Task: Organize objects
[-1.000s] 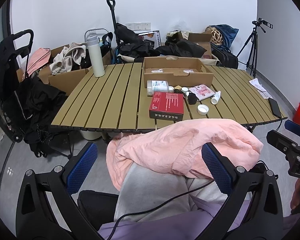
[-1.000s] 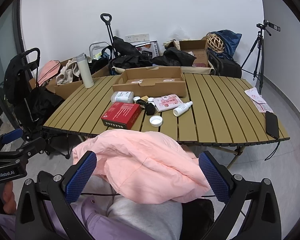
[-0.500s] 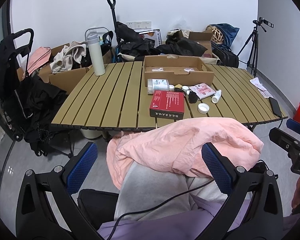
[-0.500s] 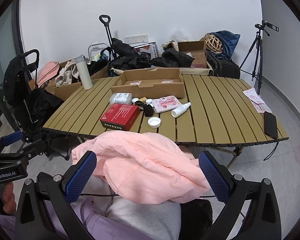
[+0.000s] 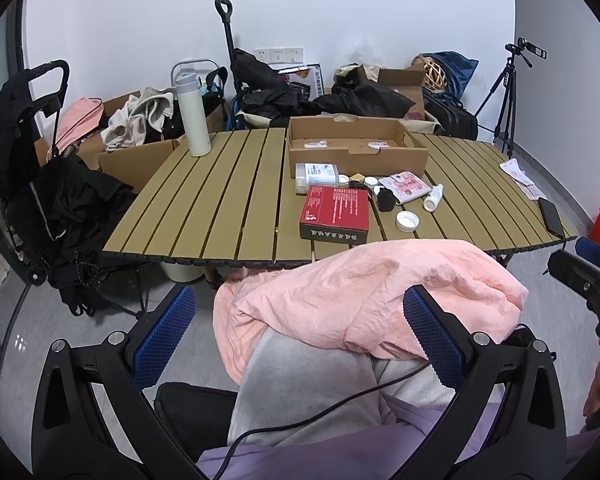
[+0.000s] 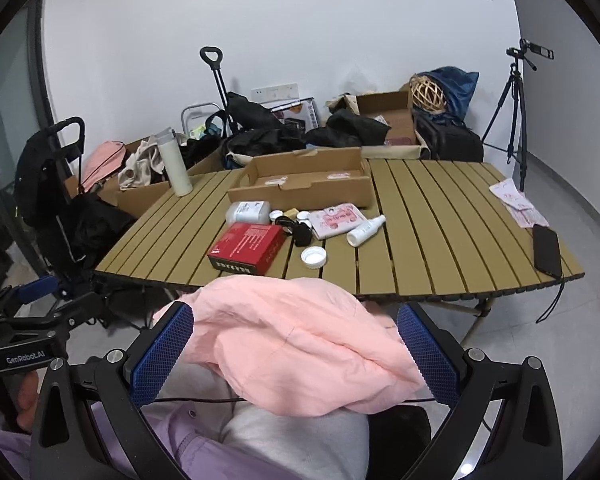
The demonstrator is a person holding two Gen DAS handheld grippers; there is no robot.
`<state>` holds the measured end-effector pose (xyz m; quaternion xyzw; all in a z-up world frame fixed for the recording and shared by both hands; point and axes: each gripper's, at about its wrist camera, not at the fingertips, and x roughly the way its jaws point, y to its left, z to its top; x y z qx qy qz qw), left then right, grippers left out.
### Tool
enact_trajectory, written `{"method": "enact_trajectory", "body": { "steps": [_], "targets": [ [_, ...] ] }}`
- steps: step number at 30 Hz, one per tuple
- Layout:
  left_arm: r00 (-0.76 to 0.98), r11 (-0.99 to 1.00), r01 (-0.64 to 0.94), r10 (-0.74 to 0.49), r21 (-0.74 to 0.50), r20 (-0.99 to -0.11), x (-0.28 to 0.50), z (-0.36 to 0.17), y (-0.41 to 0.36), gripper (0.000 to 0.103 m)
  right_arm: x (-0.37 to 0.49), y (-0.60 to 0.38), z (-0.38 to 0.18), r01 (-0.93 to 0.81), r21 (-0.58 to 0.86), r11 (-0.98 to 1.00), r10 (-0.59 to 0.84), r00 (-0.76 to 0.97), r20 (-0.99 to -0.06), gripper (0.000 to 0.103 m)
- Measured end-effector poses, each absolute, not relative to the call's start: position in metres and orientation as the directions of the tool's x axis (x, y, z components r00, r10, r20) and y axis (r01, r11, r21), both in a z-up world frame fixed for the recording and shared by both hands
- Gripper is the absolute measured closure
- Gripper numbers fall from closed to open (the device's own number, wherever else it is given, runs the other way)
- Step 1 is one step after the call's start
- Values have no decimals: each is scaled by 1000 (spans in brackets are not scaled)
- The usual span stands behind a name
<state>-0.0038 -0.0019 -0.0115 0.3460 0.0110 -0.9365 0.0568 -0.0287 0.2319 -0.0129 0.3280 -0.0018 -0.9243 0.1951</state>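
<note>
Both claws are held low over the seated person's lap, well short of the slatted worktop [image 5: 228, 200]. The left claw [image 5: 300, 336] is spread wide and grips nothing; a pink cloth [image 5: 364, 296] lies on the lap between its blue pads. The right claw [image 6: 294, 354] is likewise spread and empty above the same cloth.

In the middle of the left wrist frame, the clutter sits on the worktop: a red box [image 5: 335, 212] nearest the front edge, a white lid [image 5: 407, 221] just right of it, a small white bottle [image 5: 433, 197] lying on its side, and a pink pouch [image 5: 407, 186]. Behind them stands an open cardboard tray [image 5: 356, 158]. A tall white flask [image 5: 193, 118] stands upright at the upper left of the worktop.
</note>
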Motion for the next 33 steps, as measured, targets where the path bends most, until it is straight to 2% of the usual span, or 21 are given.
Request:
{"method": "enact_trajectory", "body": {
  "steps": [5, 8, 10, 14, 16, 18, 19, 21, 23, 24, 28, 29, 33],
  "targets": [
    [-791, -994, 110, -82, -10, -607, -7, -18, -7, 0, -31, 231, -16, 395, 109, -912, -380, -718, -583, 0],
    [-752, -998, 42, 0, -48, -659, -28, -30, -12, 0, -45, 226, -22, 412, 112, -904, -398, -718, -571, 0],
    [-701, -995, 35, 43, -95, -712, -55, -40, -21, 0, -67, 221, -31, 437, 171, -883, -448, -677, -584, 0],
    [-691, -993, 10, 78, -118, -719, -113, -56, -37, 0, -126, 201, -52, 477, 270, -836, -526, -558, -642, 0],
    [-677, -994, -36, 101, -104, -729, -154, -73, -44, 0, -158, 180, -62, 488, 262, -833, -522, -533, -666, 6],
    [-656, -990, -79, 138, -114, -742, -185, -89, -47, 2, -185, 158, -74, 495, 268, -827, -522, -498, -693, 21],
    [-643, -986, -121, 168, -118, -747, -206, -101, -49, 4, -200, 147, -81, 494, 275, -825, -522, -478, -706, 25],
    [-627, -986, -126, 166, -110, -761, -233, -115, -53, 22, -232, 123, -101, 485, 289, -825, -514, -433, -741, 37],
    [-590, -980, -110, 199, -167, -782, -259, -131, -61, 55, -257, 105, -122, 464, 292, -836, -491, -395, -777, 44],
    [-576, -973, -103, 229, -208, -785, -267, -135, -64, 60, -267, 98, -132, 453, 305, -838, -486, -366, -794, 51],
    [-533, -923, -131, 374, -362, -759, -280, -154, -67, 63, -287, 83, -154, 444, 367, -817, -518, -287, -806, 54],
    [-537, -922, -134, 375, -363, -756, -279, -155, -65, 63, -290, 79, -160, 448, 371, -813, -518, -268, -812, 58],
    [-536, -917, -113, 381, -384, -753, -272, -151, -61, 66, -289, 82, -161, 445, 378, -812, -528, -284, -800, 61]
  ]
}}
